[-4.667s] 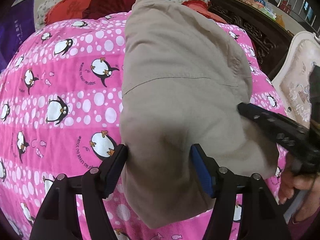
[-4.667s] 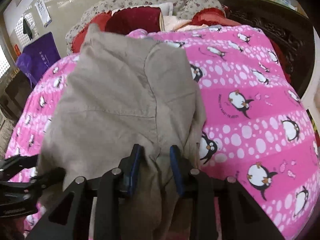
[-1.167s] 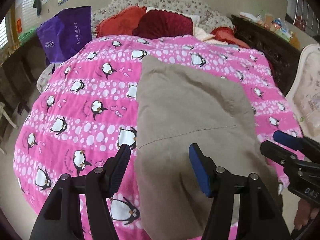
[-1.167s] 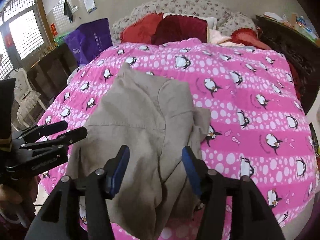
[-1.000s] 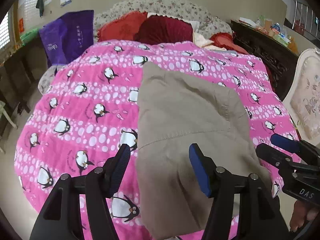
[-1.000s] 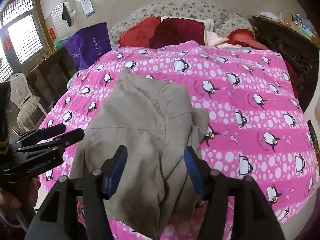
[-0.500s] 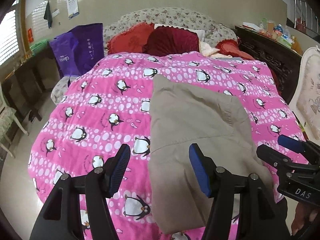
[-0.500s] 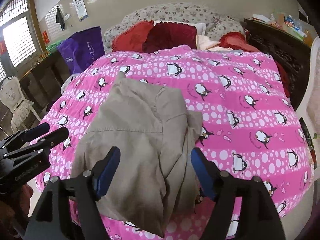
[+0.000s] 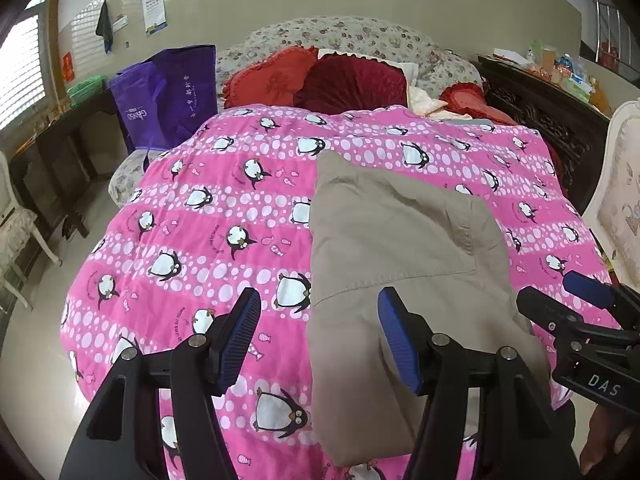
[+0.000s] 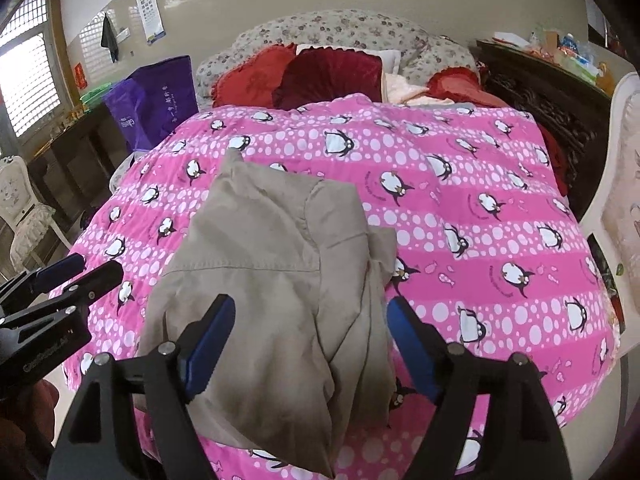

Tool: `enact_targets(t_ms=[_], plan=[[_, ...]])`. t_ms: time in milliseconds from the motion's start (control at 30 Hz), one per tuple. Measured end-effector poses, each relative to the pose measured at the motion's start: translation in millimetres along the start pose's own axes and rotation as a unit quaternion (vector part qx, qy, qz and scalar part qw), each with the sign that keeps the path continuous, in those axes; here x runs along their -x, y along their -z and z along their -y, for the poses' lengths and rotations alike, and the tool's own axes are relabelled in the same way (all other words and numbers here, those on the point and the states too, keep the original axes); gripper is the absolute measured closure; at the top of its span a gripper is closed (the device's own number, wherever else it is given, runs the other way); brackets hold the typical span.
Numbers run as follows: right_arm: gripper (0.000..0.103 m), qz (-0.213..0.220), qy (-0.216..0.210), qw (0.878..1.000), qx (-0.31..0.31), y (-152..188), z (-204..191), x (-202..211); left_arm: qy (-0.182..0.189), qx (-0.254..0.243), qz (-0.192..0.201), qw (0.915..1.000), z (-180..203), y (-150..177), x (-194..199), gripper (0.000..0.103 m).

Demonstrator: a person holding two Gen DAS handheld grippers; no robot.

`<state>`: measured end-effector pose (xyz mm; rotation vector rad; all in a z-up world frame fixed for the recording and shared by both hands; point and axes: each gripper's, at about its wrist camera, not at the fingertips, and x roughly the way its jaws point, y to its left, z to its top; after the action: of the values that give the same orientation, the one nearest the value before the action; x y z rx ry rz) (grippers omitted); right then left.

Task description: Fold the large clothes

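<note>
A folded beige garment (image 9: 400, 248) lies on the pink penguin bedspread (image 9: 224, 216), its near end hanging over the bed's front edge. It also shows in the right wrist view (image 10: 276, 280). My left gripper (image 9: 320, 336) is open and empty, held above the bed's near edge, its right pad over the garment's left side. My right gripper (image 10: 310, 344) is open and empty, above the garment's near end. Each gripper shows at the edge of the other's view: the right one (image 9: 576, 300) and the left one (image 10: 76, 268).
Red pillows (image 9: 320, 80) and a floral headboard (image 9: 344, 36) are at the far end. A purple bag (image 9: 168, 96) stands at the left, a dark cabinet (image 9: 560, 100) and a white chair (image 9: 616, 184) at the right. Bare floor (image 9: 36, 320) lies left of the bed.
Both grippers let go of the garment earlier and have drawn back and up from the bed. The garment lies still where it was left.
</note>
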<state>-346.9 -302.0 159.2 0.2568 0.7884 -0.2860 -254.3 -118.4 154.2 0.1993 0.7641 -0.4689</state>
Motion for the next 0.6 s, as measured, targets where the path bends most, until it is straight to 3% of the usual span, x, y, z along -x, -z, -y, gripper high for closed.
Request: enact_targets(t_ms=[600], plan=[[0.021,-0.014,0.004,1.000,0.007,2.9,-5.0,-8.7,0.002,0.008,-0.008,0.9999,-1.0,3.5,-6.6,0.053]])
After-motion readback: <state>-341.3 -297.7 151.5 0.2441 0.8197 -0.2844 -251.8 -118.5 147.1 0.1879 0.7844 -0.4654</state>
